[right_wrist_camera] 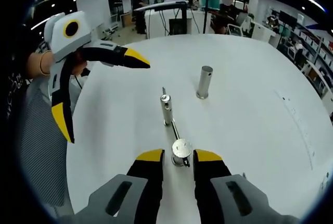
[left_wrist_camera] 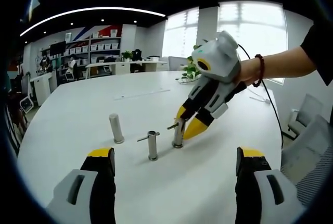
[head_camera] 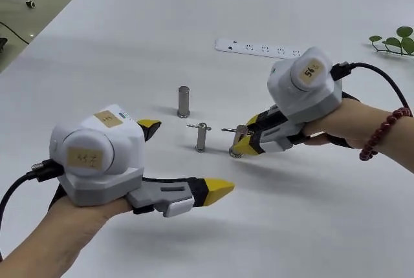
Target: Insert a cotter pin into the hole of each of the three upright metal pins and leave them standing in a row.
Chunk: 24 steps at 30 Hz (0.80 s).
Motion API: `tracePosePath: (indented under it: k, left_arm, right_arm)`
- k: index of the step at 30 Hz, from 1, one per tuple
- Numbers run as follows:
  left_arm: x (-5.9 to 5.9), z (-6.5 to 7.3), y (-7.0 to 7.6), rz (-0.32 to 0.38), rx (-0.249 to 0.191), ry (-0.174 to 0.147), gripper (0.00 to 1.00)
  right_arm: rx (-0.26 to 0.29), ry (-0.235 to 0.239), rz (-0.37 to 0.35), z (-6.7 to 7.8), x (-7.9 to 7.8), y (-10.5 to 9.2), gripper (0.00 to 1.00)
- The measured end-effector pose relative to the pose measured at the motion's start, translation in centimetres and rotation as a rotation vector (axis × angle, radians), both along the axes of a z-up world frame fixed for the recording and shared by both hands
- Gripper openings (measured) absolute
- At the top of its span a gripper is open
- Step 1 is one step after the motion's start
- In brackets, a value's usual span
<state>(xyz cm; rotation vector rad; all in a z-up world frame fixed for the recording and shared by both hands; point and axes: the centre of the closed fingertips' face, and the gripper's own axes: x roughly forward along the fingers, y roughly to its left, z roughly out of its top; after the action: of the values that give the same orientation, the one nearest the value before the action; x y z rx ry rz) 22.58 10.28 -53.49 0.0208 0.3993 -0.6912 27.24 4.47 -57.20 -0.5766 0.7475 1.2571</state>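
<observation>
Three upright metal pins stand in a row on the white table [head_camera: 129,39]. The far pin [head_camera: 184,101] has an empty hole. A cotter pin [head_camera: 193,125] goes through the middle pin [head_camera: 201,138]. The near pin [head_camera: 238,143] also has a cotter pin [head_camera: 228,130] through it, its end sticking out toward the middle pin. My right gripper [head_camera: 249,134] straddles this near pin [right_wrist_camera: 182,148] with its jaws narrowly apart and a small gap on one side. My left gripper [head_camera: 187,156] hovers wide open in front of the row, holding nothing.
A white power strip [head_camera: 259,48] lies farther back on the table. A green plant [head_camera: 394,40] sits at the far right edge. In the left gripper view the row appears as far pin [left_wrist_camera: 116,128], middle pin [left_wrist_camera: 152,146] and near pin [left_wrist_camera: 178,133].
</observation>
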Motion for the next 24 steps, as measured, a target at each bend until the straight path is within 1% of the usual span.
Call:
tracePosePath:
  k: [5,7,10,12,15,20,24]
  left_arm:
    - [0.1,0.0,0.0,0.003,0.001,-0.004,0.96]
    - [0.2,0.0,0.1,0.007,0.004,-0.008,0.96]
    - [0.3,0.1,0.2,0.009,0.022,-0.022,0.98]
    - [0.3,0.1,0.2,0.009,0.025,-0.026,0.98]
    - [0.3,0.2,0.2,0.011,0.016,-0.027,0.98]
    - [0.4,0.3,0.3,0.016,0.018,-0.031,0.98]
    - [0.5,0.6,0.4,0.018,0.018,-0.043,0.98]
  right_arm:
    - [0.049,0.014,-0.04,0.9,0.3,0.5,0.23]
    - [0.08,0.027,-0.071,1.3,0.4,0.9,0.26]
    - [0.128,0.043,-0.105,1.9,0.6,1.6,0.28]
    - [0.159,0.047,-0.128,2.1,1.2,2.1,0.28]
    - [0.212,0.043,-0.149,2.7,1.6,3.1,0.3]
    - [0.302,0.039,-0.201,4.0,2.4,4.8,0.32]
    - [0.343,0.015,-0.231,4.4,3.3,6.0,0.32]
